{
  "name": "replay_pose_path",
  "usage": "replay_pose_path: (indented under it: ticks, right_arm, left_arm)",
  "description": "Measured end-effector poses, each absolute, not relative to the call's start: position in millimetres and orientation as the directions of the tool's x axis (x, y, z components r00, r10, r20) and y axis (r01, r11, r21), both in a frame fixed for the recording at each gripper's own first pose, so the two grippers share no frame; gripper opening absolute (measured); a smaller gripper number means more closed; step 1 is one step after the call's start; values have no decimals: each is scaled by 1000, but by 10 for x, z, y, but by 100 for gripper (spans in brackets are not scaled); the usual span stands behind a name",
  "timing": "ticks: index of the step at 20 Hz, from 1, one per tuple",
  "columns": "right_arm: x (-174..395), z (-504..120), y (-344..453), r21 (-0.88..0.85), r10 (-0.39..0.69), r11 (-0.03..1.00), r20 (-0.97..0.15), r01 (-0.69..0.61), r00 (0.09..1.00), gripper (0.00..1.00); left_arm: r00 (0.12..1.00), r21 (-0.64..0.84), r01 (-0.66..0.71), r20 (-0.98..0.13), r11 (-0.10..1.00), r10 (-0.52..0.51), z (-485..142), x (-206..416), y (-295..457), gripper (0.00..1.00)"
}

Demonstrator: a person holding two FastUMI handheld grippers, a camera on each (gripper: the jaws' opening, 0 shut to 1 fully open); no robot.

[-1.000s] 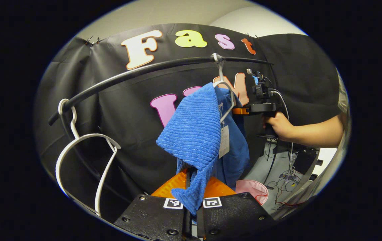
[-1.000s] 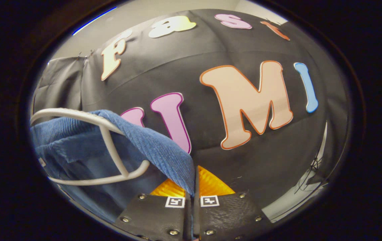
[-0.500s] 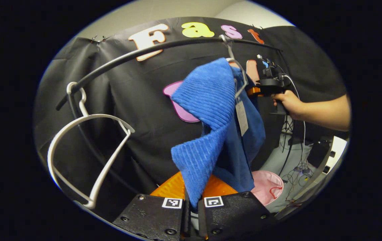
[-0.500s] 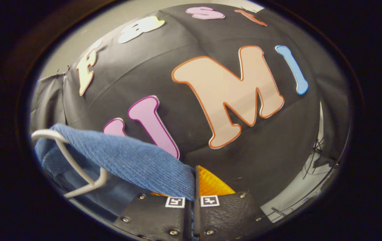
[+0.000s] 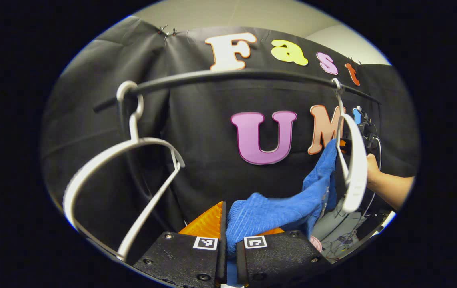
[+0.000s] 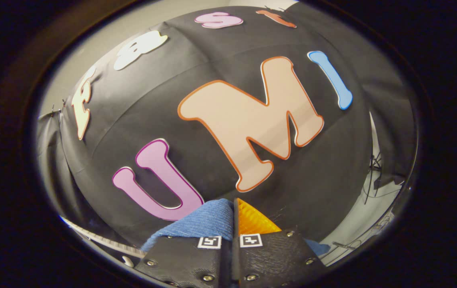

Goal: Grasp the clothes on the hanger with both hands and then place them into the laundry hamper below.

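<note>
A blue ribbed garment [image 5: 276,208] stretches low between both grippers, off the white hanger [image 5: 352,168], which hangs bare on the black rail [image 5: 232,75]. My left gripper [image 5: 228,226] is shut on one end of it at the bottom of the left gripper view. The other end rises to the right, where a hand [image 5: 372,170] holds the right gripper, mostly hidden behind the hanger. In the right gripper view, my right gripper [image 6: 233,214] is shut on a fold of the blue garment [image 6: 200,222]. A sliver of the pink hamper [image 5: 314,242] shows below the cloth.
A second bare white hanger [image 5: 132,160] hangs on the rail at the left, close to my left gripper. The black booth wall stands right behind the rail. Cables and grey floor [image 5: 344,236] lie at the lower right.
The garment has slid off the right-hand hanger, which now hangs bare. Both grippers have dropped, and the cloth now runs low between them instead of draping down.
</note>
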State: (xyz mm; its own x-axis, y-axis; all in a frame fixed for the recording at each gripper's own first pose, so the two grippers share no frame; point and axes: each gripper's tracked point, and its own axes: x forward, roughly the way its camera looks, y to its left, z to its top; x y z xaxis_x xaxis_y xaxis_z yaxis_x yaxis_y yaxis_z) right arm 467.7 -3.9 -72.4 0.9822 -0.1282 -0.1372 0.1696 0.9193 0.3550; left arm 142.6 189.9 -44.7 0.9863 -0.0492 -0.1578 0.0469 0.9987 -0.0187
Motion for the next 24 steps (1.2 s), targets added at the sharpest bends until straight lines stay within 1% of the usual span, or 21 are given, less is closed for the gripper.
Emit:
replay_pose_path:
  ticks: [2, 3, 4, 8, 9, 10, 11, 12, 13, 14, 15, 17, 18, 19, 20, 21, 24]
  right_arm:
    - [4611, -911, 33, 330, -118, 929, -168, 169, 979, 7]
    - [4569, -1007, 46, 318, -114, 933, -185, 169, 976, 6]
    - [4496, -1119, 52, 310, -107, 936, -202, 167, 973, 6]
    - [4238, -1526, -24, 294, -93, 938, -291, 182, 952, 6]
    - [4176, -1605, -40, 281, -88, 943, -312, 180, 946, 4]
    - [4080, -1699, -43, 262, -71, 951, -331, 164, 941, 4]
    - [4009, -1747, -19, 255, -44, 957, -339, 137, 940, 6]
    - [3915, -1799, 30, 253, -8, 962, -347, 101, 938, 3]
    - [3818, -1858, 60, 242, 18, 967, -361, 75, 933, 3]
    - [3730, -1905, 99, 227, 44, 973, -371, 45, 927, 6]
    - [3619, -1933, 137, 211, 68, 977, -379, 14, 923, 3]
    - [3387, -1982, 144, 175, 87, 984, -395, -19, 915, 3]
    - [3271, -2011, 145, 162, 88, 987, -405, -24, 910, 7]
    - [3157, -2019, 134, 152, 92, 988, -416, -30, 905, 3]
    - [3056, -2038, 138, 150, 95, 988, -423, -34, 901, 3]
    - [2952, -2045, 141, 148, 103, 988, -431, -43, 897, 7]
    - [2613, -2019, 125, 136, 104, 990, -441, -48, 892, 7]
  left_arm:
    - [978, -7, 56, -200, 998, -56, -681, 1500, 1773, 10]
    - [976, 3, 64, -210, 998, -62, -766, 1505, 1699, 7]
    - [974, 19, 71, -217, 997, -65, -853, 1472, 1658, 10]
    - [965, 47, 102, -245, 994, -88, -1079, 1426, 1475, 10]
    - [964, 53, 105, -249, 993, -89, -1117, 1407, 1454, 10]
    - [962, 60, 110, -256, 992, -91, -1166, 1368, 1419, 10]
    - [957, 65, 115, -273, 991, -93, -1243, 1339, 1376, 10]
    - [948, 66, 130, -299, 989, -105, -1354, 1310, 1310, 9]
    - [937, 53, 147, -327, 988, -122, -1454, 1282, 1250, 8]
    - [923, 37, 166, -357, 985, -142, -1567, 1232, 1145, 7]
    - [911, 22, 175, -382, 984, -153, -1649, 1171, 1062, 7]
    - [894, 24, 195, -415, 980, -168, -1765, 1064, 883, 6]
    - [885, 34, 211, -430, 977, -176, -1822, 1044, 781, 6]
    - [881, 54, 227, -437, 972, -181, -1853, 1010, 686, 5]
    - [879, 80, 243, -440, 967, -184, -1867, 971, 605, 5]
    - [878, 112, 260, -442, 959, -186, -1870, 946, 533, 4]
    - [883, 153, 312, -410, 937, -227, -1704, 878, 267, 5]
